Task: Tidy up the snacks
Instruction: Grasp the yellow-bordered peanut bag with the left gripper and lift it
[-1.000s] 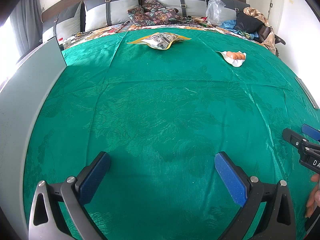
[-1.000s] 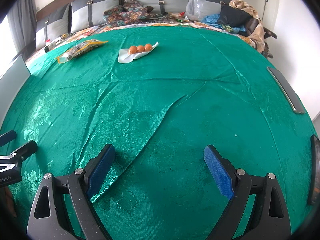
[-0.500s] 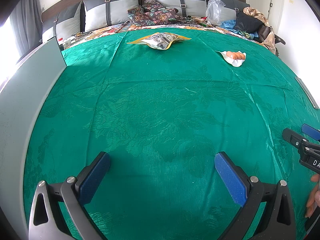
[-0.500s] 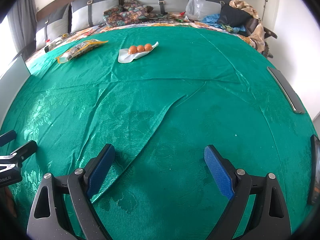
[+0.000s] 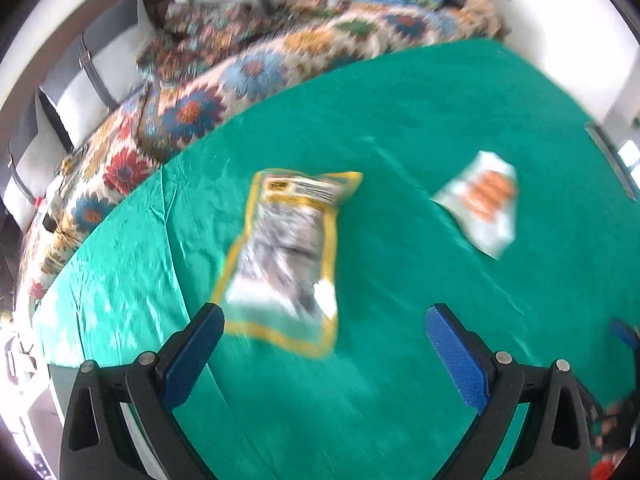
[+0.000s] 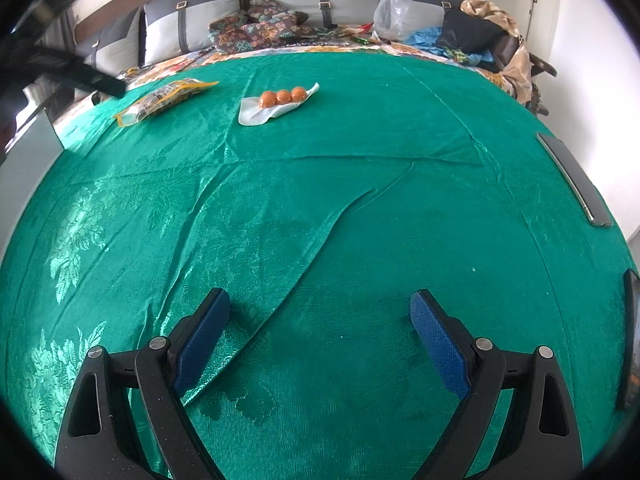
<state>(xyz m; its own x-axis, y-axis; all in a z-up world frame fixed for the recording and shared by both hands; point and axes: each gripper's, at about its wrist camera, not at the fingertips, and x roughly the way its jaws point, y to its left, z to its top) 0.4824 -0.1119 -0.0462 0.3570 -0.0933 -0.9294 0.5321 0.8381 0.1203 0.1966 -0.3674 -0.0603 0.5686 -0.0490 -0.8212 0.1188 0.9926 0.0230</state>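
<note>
Blue-padded jaws of the left gripper (image 5: 322, 326) are standing wide apart with nothing pressed between them, hanging over the green cloth (image 5: 400, 128) that is covering the bed. Just beyond them, nearer the left jaw, the yellow-edged snack bag (image 5: 286, 256) is lying flat on the cloth, its near corner showing just beside the left pad; whether the pad is touching it cannot be told, as this view is blurred. To the right of the bag and apart from it, a white packet of three orange balls (image 5: 482, 204) is lying on the same cloth. Past the far edge of the cloth a flowered blanket (image 5: 192, 108) is showing, with grey pillows (image 5: 80, 92) behind it.

The right gripper (image 6: 320, 314) is hanging over bare, creased cloth on the near side of the bed, its jaws wide, opening slightly, and holding nothing. In its view the snack bag (image 6: 166, 96) is lying far off to the left, and the packet of orange balls (image 6: 278, 104) is sitting just right of it, both well apart from these jaws. Part of the left gripper, dark and blurred, is reaching in at the upper left above the bag. A dark flat strip (image 6: 574, 180) is lying along the right edge of the cloth.
</note>
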